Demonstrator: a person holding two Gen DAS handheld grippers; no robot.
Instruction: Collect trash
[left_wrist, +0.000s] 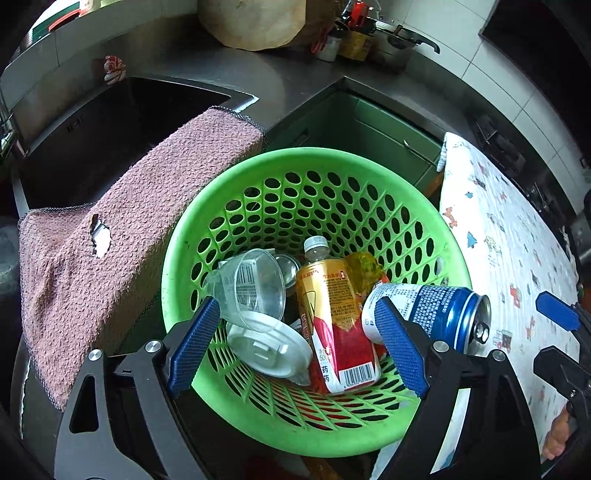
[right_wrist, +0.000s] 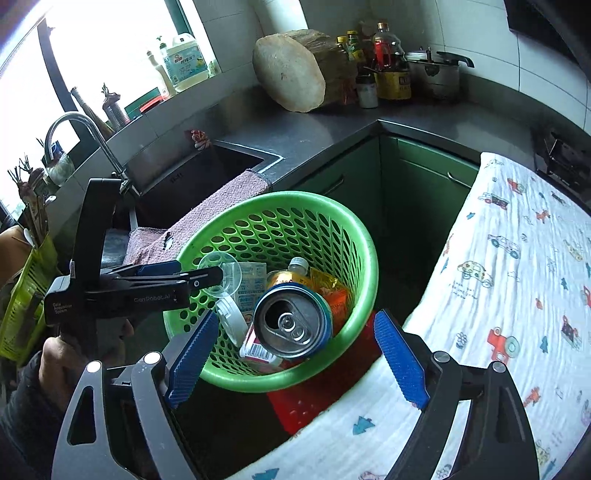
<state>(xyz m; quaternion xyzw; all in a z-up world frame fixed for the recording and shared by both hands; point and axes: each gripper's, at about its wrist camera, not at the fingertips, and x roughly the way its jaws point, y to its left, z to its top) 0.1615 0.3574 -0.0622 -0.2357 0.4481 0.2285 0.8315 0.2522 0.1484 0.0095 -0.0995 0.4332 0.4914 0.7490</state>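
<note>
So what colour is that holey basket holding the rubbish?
The basket is bright green; the left wrist view shows it best.

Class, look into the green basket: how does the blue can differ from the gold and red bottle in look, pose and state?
The blue can is metal with a pull-tab top, already open; the gold and red bottle is plastic with a white cap on.
The can lies propped on the basket rim; the bottle lies lower, inside.
The can is shorter than the bottle.
Both lie on their sides, gripped by neither gripper.

Black grippers (left_wrist: 295, 343), blue ribbed jaws
</note>
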